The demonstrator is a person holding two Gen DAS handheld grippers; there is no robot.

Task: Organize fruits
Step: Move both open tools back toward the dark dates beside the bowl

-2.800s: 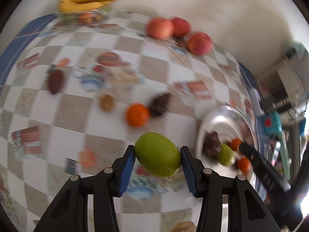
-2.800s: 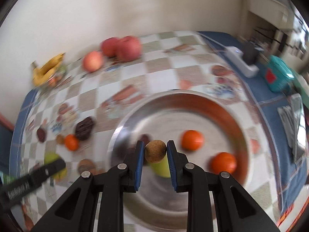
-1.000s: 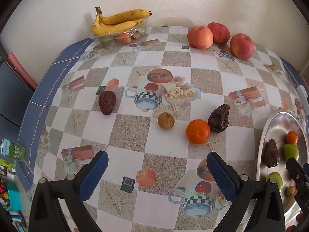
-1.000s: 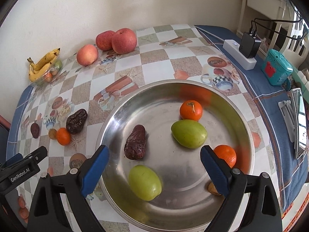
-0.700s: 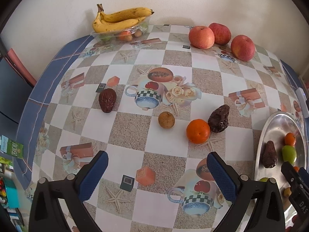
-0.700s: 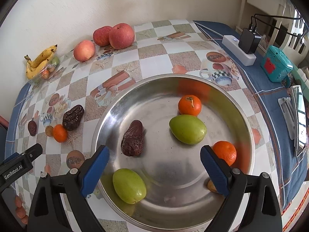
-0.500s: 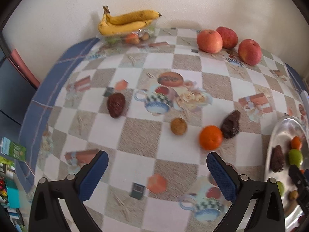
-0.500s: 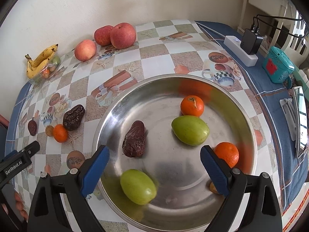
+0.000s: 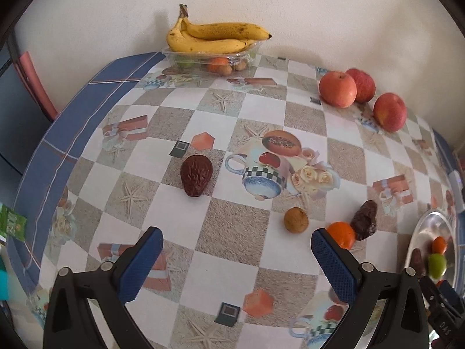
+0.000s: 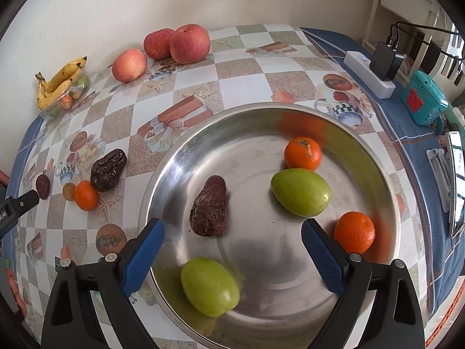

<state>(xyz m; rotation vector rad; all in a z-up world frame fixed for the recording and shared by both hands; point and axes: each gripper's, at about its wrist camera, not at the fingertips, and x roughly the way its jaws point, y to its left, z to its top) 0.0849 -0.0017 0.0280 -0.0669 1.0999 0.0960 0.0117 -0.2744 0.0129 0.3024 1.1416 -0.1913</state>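
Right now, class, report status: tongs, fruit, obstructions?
Left tongs and right tongs open, empty. Five fruits visible in steel bowl; orange on table. Nothing in the way.

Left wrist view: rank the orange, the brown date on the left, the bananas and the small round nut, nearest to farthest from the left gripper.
From the left gripper:
1. Nut and orange, ahead and right, the orange beside the right finger; too close to call.
2. Date, ahead and left, mid-table.
3. Bananas, on the plastic tray at the far wall.
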